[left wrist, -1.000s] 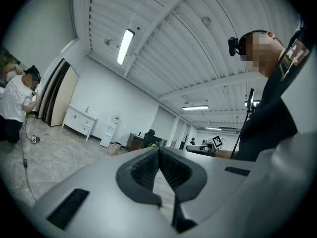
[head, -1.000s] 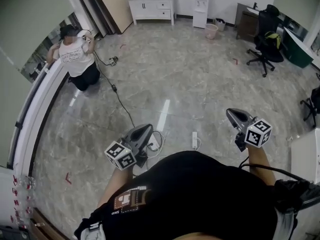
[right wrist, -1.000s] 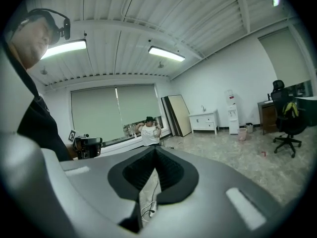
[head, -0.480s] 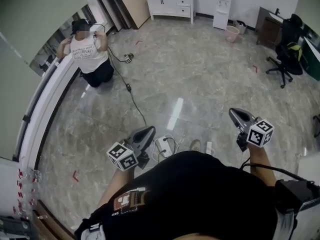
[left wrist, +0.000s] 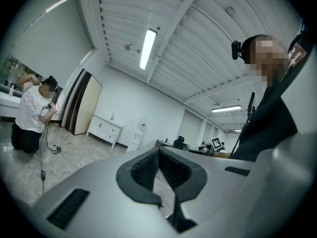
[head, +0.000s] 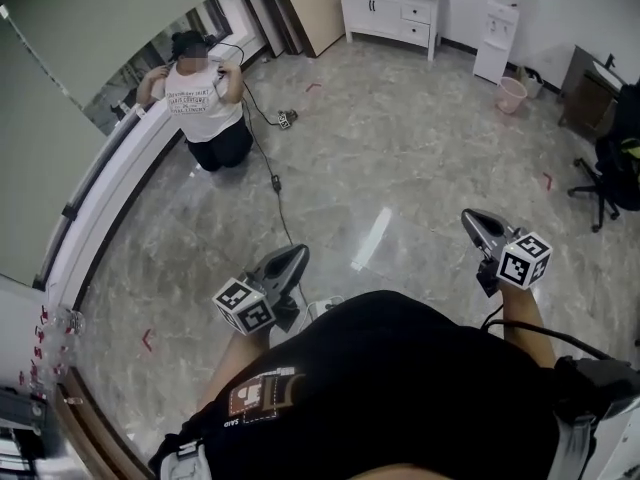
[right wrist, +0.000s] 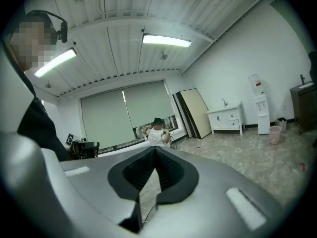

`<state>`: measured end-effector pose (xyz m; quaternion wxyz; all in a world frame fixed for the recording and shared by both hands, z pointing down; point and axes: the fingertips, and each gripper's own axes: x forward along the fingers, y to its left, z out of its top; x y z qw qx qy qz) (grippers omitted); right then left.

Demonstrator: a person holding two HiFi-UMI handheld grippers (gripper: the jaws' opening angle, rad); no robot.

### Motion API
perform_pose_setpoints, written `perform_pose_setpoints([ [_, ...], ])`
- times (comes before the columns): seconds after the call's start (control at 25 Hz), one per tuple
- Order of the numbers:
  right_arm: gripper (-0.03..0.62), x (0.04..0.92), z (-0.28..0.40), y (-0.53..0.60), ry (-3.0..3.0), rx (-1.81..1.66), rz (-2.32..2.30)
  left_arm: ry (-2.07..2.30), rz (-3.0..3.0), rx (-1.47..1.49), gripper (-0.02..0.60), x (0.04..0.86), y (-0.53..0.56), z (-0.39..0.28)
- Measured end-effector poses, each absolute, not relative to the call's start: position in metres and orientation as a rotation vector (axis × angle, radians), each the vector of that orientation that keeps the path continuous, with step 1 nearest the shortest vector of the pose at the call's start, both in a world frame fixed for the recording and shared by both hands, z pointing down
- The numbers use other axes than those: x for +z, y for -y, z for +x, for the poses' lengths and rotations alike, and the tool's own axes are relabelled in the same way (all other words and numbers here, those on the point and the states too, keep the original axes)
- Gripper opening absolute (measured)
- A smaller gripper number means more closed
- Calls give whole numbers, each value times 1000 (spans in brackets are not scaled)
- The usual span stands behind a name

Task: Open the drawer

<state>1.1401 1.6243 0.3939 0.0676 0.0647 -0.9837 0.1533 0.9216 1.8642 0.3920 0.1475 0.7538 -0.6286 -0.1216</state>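
**Head view.** The left hand-held gripper (head: 296, 255) and right hand-held gripper (head: 470, 218) are both held out in front of the wearer, above a grey marbled tile floor (head: 420, 158). Each carries a black-and-white marker cube at its rear. A white wooden cabinet with drawers (head: 392, 6) stands against the far wall, well ahead of both tips and roughly between their two lines. Its drawer fronts sit flush. A white water dispenser (head: 497, 28) and a pink plastic bin (head: 511, 95) are just right of the cabinet. A kneeling person in a white T-shirt (head: 205, 93) is far ahead and to the left of the left hand-held gripper, beside a curved white window ledge (head: 95, 203). A black cable (head: 268, 173) trails over the floor from that person toward the left hand-held gripper.

**Left gripper view.** The jaws are clenched, pads meeting at the tips, with nothing between them. The cabinet is small and far off, left of the tips. The kneeling person is at the far left edge.

**Right gripper view.** The jaws are clenched tip to tip and empty. The kneeling person sits straight beyond the tips. The cabinet is far off to the right, with the dispenser and bin further right.
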Motion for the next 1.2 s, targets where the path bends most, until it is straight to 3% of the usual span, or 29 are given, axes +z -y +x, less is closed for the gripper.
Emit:
perform_pose_setpoints([
  [0.28, -3, 372, 1122, -1499, 2973, 404, 140, 1829, 2176, -389, -8, 367, -1734, 914],
  [0.72, -5, 395, 1098, -1400, 2942, 445, 263, 1671, 2231, -374, -8, 389, -1600, 872],
  [0.96, -5, 386, 1052, -1339, 2930, 400, 401, 1554, 2322, -411, -8, 389, -1519, 811],
  [1.2, -5, 360, 956, -1280, 2959, 412, 477, 1514, 2370, -341, -8, 369, -1459, 706],
])
